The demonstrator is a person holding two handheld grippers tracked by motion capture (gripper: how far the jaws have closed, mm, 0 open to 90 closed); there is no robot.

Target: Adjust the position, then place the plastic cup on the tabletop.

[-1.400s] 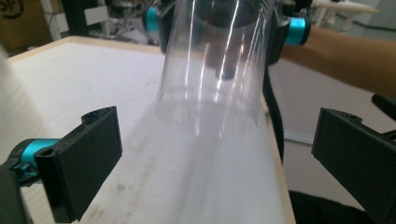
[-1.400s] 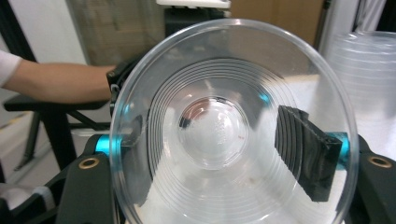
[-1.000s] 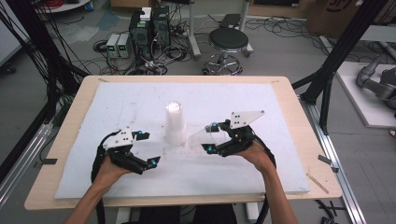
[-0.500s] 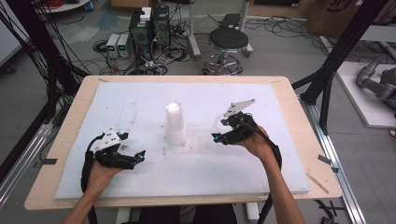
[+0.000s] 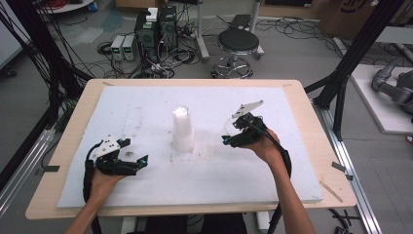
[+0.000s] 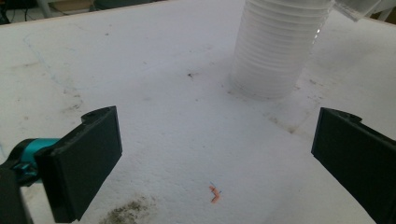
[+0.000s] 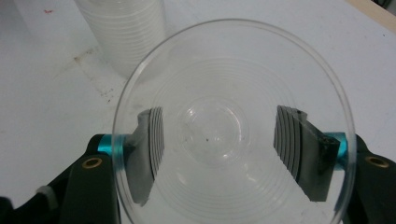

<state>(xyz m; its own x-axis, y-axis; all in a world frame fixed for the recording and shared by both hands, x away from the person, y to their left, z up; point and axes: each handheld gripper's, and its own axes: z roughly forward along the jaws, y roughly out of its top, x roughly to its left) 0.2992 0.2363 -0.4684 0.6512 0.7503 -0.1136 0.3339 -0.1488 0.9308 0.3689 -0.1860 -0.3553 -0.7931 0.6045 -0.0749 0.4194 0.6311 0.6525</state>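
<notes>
A: Largest item?
B: Counter (image 5: 302, 126), wooden, topped with a white foam sheet (image 5: 146, 107), stained and speckled.

A: Next?
B: Cup stack (image 5: 183, 129), clear plastic, upright at the sheet's middle, between the two grippers and apart from both.

A: Grippers?
B: Left gripper (image 5: 141, 162), low over the sheet's near left; jaws released, spread wide with bare foam between them. Right gripper (image 5: 228, 139), right of the stack; jaws clenched on the cup.

A: The cup (image 7: 231, 126)?
B: Single, clear, ribbed; held clear of the sheet, its mouth facing the right gripper view, one jaw pressed on each side wall.

A: Smallest?
B: Orange scrap (image 6: 215, 194) on the foam ahead of the left jaws.
</notes>
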